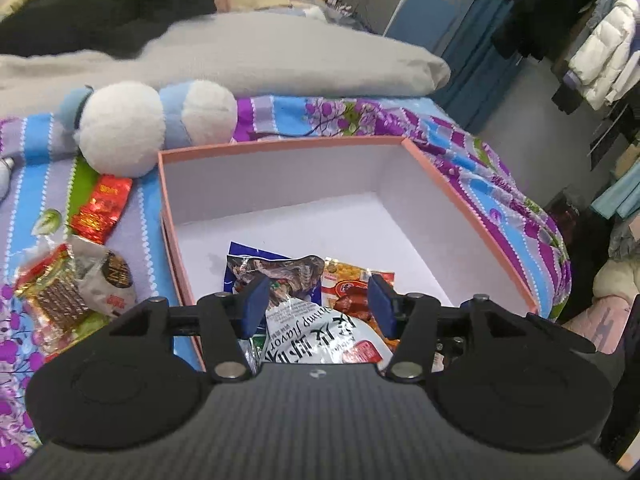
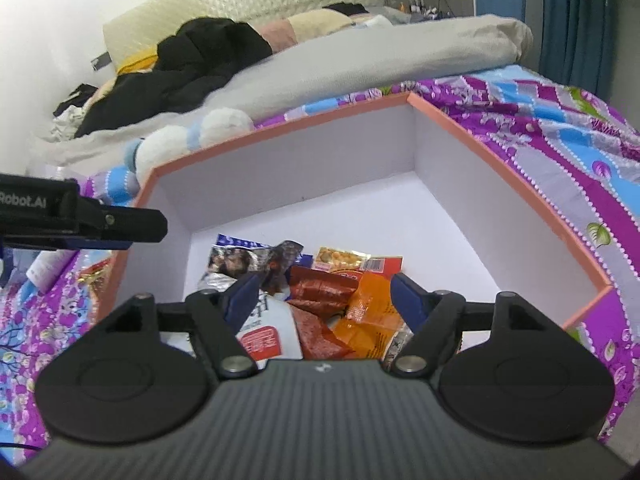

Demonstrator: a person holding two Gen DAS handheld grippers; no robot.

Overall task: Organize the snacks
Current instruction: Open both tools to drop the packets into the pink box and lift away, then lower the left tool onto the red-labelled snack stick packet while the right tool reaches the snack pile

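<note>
**Both hand-held grippers open over the snack box**

Your left hand-held gripper (image 1: 318,304) hangs over the near end of the pink-rimmed cardboard box (image 1: 280,146), its blue pads spread apart and pressing on nothing. Directly beneath and between them lies a crinkly white shrimp-flavour bag (image 1: 316,336), glossy and printed with dark lettering. Just ahead of the left pad lies a foil pouch with a brown photo print (image 1: 280,276), and under it the corner of a blue packet (image 1: 244,250). Ahead of the right pad sits a flat packet with a yellow and red print (image 1: 348,280).

Your right hand-held gripper (image 2: 320,300) also stands open over the same box, nothing clamped. Between its pads you see brick-red flat strips in clear wrap (image 2: 320,292) and a crumpled orange wrapper (image 2: 368,312); whether either pad brushes them is hard to judge from this angle. The box walls are smooth, matte and white inside.

Off to the left of your left hand-held gripper, outside the box, loose snacks lie on the floral bedsheet (image 1: 460,140): a shiny red and gold sachet (image 1: 102,212), a clear-wrapped brown wafer block (image 1: 56,296) and a grey foil packet (image 1: 108,284). Beyond them rests a fluffy white and blue plush toy (image 1: 152,124), touching the box's far left corner.
</note>
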